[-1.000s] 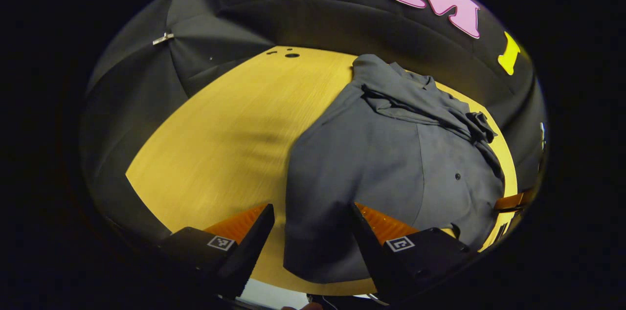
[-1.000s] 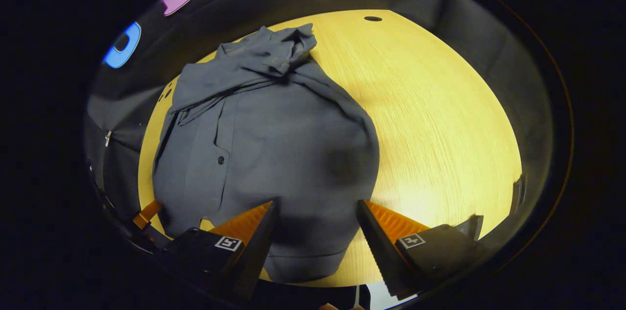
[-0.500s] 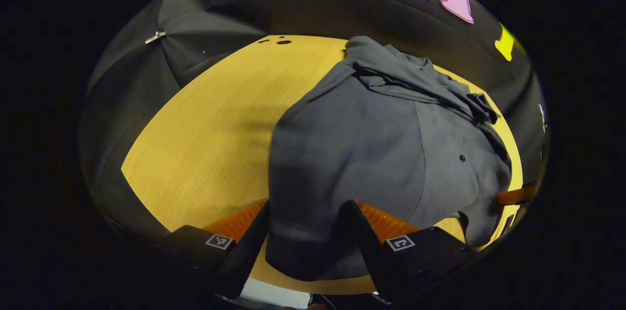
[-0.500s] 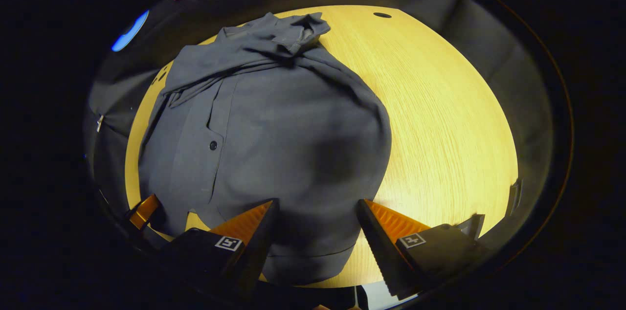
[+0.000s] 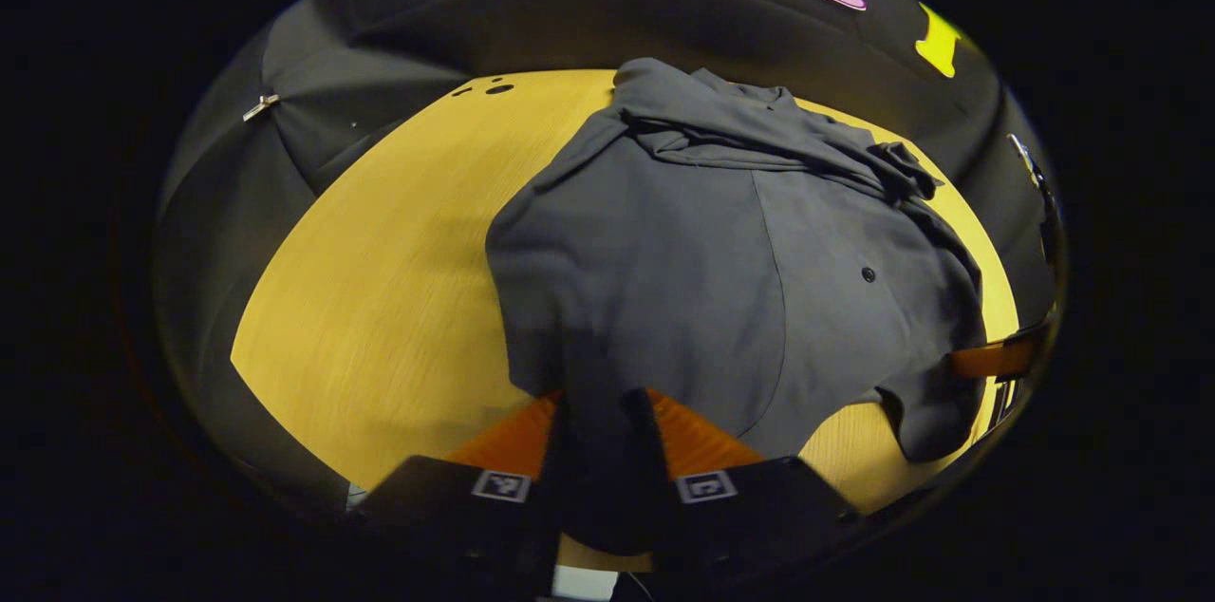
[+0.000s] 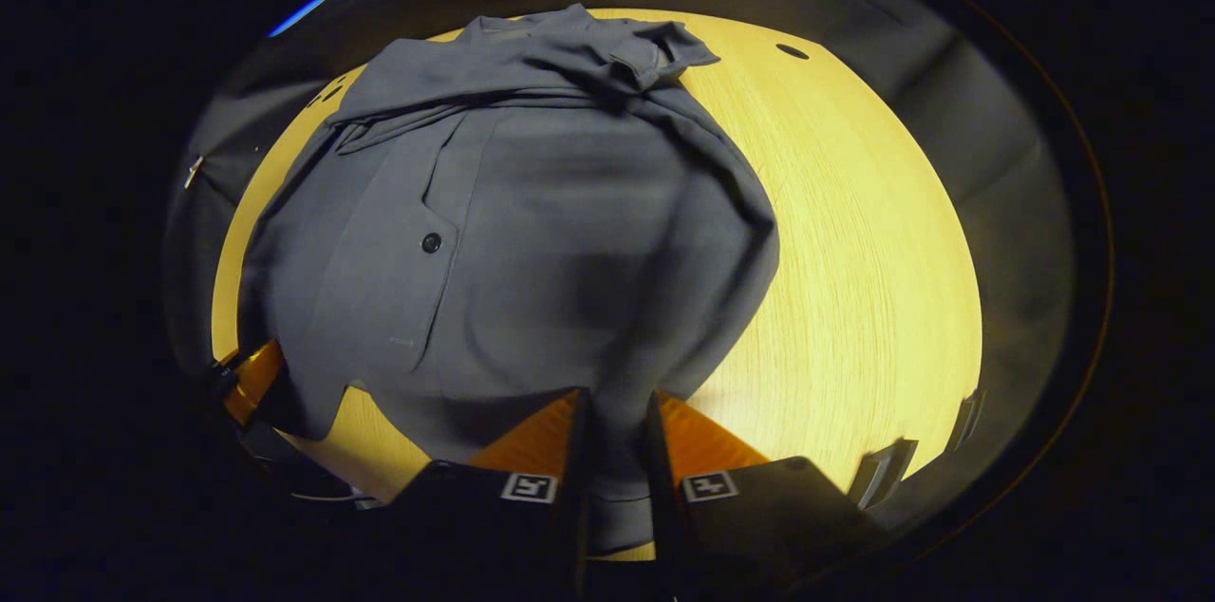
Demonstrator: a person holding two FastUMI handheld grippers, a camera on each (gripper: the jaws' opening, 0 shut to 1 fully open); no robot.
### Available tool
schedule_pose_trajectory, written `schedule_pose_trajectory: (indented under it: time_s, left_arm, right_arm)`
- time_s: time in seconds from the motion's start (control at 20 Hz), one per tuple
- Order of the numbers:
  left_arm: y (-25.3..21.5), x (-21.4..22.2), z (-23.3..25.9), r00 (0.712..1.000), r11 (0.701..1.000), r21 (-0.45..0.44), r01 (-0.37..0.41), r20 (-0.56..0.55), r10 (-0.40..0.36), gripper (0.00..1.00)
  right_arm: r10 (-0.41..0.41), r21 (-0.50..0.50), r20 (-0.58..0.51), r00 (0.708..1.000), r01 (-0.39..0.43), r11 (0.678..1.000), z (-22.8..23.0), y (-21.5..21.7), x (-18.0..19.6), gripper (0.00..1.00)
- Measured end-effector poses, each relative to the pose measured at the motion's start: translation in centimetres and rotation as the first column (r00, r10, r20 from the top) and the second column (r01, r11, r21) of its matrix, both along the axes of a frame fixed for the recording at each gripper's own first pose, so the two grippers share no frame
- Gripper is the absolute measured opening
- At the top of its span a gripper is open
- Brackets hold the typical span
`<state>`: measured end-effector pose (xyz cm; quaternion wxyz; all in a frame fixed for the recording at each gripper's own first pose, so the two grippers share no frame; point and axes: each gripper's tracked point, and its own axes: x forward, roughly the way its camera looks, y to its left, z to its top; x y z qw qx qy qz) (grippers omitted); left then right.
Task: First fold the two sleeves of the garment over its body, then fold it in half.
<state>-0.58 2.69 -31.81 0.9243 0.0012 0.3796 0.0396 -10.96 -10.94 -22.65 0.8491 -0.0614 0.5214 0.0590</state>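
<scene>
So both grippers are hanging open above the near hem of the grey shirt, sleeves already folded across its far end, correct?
Not open. In the left gripper view the left gripper is shut on the grey shirt at its near hem; in the right gripper view the right gripper is too. The sleeves do lie folded across the far end.

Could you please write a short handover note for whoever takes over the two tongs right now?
Left tongs: shut on the shirt at its near hem, left corner.
Right tongs: shut on the same hem, right corner.
The shirt lies on the wooden table, collar end far from you, hem near the front edge.
Done: both sleeves look folded over the body, bunched near the collar; both hem corners gripped.
Left: lift the hem, carry it to the collar, lay the shirt in half, then open both tongs.
</scene>
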Motion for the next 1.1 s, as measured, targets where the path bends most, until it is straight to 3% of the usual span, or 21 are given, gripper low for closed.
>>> schedule_pose_trajectory:
  time_s: [0.05, 0.1, 0.15, 0.2, 0.5, 0.65, 0.75, 1.1]
  left_arm:
    - [-0.2, 0.0, 0.0, 1.0, 1.0, -0.004, -0.006, 0.002, 0.006, 0.39]
    - [-0.3, 0.2, 0.0, 1.0, 1.0, -0.007, -0.006, 0.003, 0.006, 0.21]
    - [-0.4, 0.2, 0.1, 1.0, 1.0, -0.008, -0.004, 0.004, 0.004, 0.16]
    - [-0.4, 0.3, 0.2, 1.0, 1.0, -0.015, -0.004, 0.005, 0.004, 0.1]
    - [-0.2, 1.0, 2.7, 0.999, 0.997, -0.08, 0.011, 0.045, -0.008, 0.06]
    - [-0.4, 1.8, 5.5, 0.994, 0.994, -0.106, 0.033, 0.108, -0.022, 0.09]
    - [-0.7, 2.5, 7.7, 0.988, 0.993, -0.104, 0.056, 0.151, -0.04, 0.06]
    - [-2.3, 5.9, 14.0, 0.956, 0.991, -0.059, 0.121, 0.274, -0.1, 0.06]
  right_arm:
    - [0.01, 0.02, -0.003, 1.0, -0.01, 1.0, 0.0, 0.3, 0.1, 0.17]
    - [0.018, 0.043, -0.018, 1.0, -0.017, 0.999, 0.1, 0.5, 0.0, 0.16]
    - [0.021, 0.071, -0.024, 0.999, -0.019, 0.997, 0.2, 0.6, 0.2, 0.08]
    - [0.015, 0.096, -0.044, 0.999, -0.011, 0.995, 0.0, 0.5, 0.1, 0.08]
    - [-0.024, 0.18, 0.024, 0.999, 0.019, 0.984, 2.7, 0.7, 2.0, 0.05]
    - [0.006, 0.183, 0.086, 0.996, -0.022, 0.983, 4.7, 1.2, 2.8, 0.05]
    - [0.03, 0.172, 0.144, 0.989, -0.055, 0.984, 6.3, 1.6, 3.8, 0.06]
    - [0.084, 0.153, 0.309, 0.947, -0.137, 0.979, 11.3, 3.8, 6.9, 0.05]
